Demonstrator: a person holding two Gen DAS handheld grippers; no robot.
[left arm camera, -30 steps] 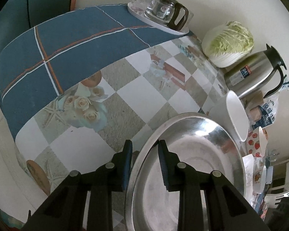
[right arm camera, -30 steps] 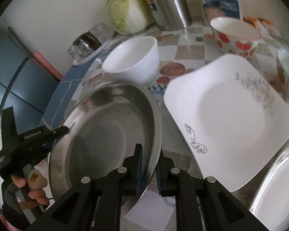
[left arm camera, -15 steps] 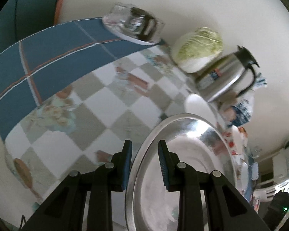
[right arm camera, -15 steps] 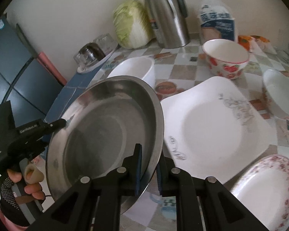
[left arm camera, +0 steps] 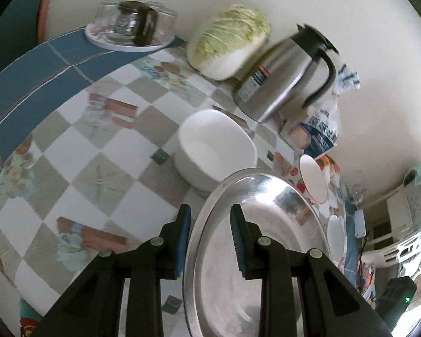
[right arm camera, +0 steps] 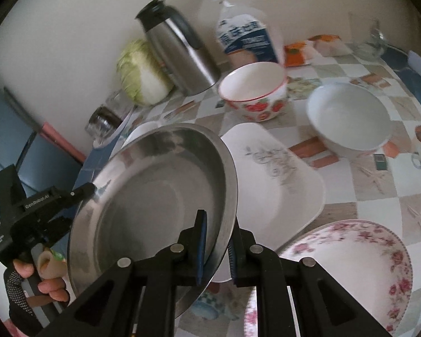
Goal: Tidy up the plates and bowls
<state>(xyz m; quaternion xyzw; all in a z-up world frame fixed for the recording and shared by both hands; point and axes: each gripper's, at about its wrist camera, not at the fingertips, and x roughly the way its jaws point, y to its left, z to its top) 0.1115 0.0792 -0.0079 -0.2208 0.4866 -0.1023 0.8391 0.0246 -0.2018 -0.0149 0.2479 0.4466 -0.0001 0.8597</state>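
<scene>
The steel plate [right arm camera: 154, 207] is held clear of the table [left arm camera: 98, 168], tilted, above the white bowl [left arm camera: 213, 151] and the square white plate [right arm camera: 278, 179]. The right gripper [right arm camera: 214, 248] is clamped on its near rim. The left gripper [left arm camera: 210, 238] straddles the opposite rim; its pads [left arm camera: 182, 238] show a gap to the metal, so whether it grips cannot be determined.

Risks:
- Smooth metal may slip through the pads if the tilt increases.
- A dropped plate would strike the square white plate or the flowered plate [right arm camera: 350, 275] at the near edge.
- Uneven pull between grippers may twist the plate free.
</scene>
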